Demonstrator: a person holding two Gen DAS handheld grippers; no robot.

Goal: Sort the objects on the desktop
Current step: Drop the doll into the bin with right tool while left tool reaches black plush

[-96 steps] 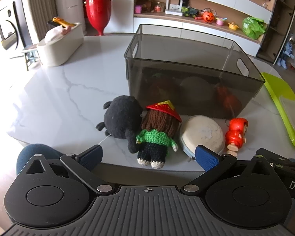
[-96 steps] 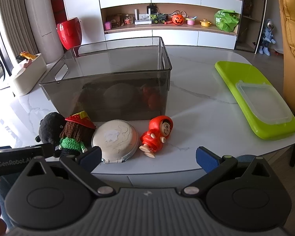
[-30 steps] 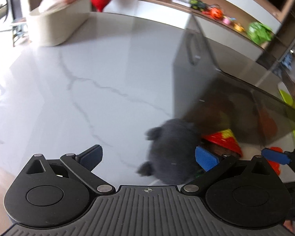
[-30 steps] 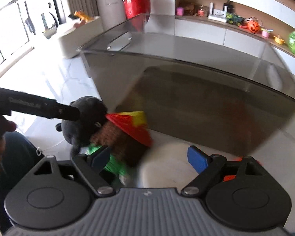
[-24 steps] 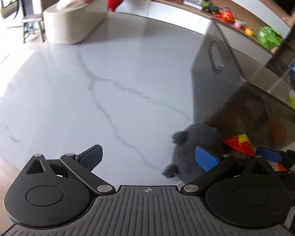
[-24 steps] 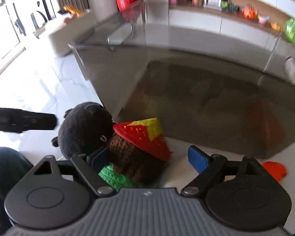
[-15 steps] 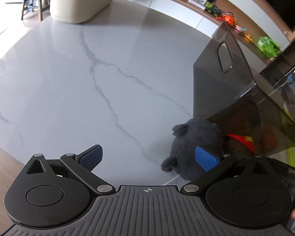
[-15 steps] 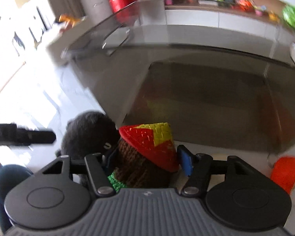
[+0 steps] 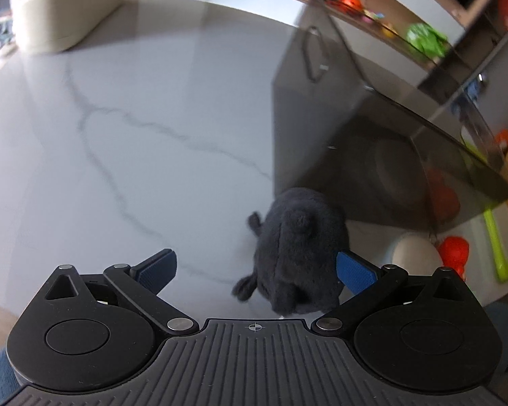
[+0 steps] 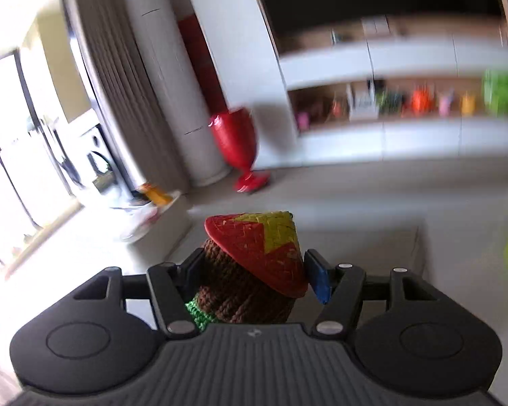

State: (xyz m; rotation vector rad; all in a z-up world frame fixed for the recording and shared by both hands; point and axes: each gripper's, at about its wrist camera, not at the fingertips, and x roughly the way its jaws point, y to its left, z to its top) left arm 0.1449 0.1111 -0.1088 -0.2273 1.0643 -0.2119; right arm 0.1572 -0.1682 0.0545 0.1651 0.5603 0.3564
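The right gripper (image 10: pixel 254 275) jaws pinch the crocheted brown-haired doll in a red-and-yellow hat (image 10: pixel 250 270), held off the tabletop presumably for binning, while the left gripper (image 9: pixel 254 269) jaws spread around the black plush toy (image 9: pixel 298 250).

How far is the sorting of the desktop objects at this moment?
Done: nothing visibly sorted; the grey bin looks empty. In hand: the right gripper is shut on the crocheted doll. Left: black plush, white round object and red figure, with the left gripper open.

Table (image 9: pixel 125 108): glossy marble-look stone. Bin (image 9: pixel 321 142): smooth smoky plastic. Black toy (image 9: pixel 298 253): matt plush. Doll (image 10: pixel 247 280): rough knitted yarn.
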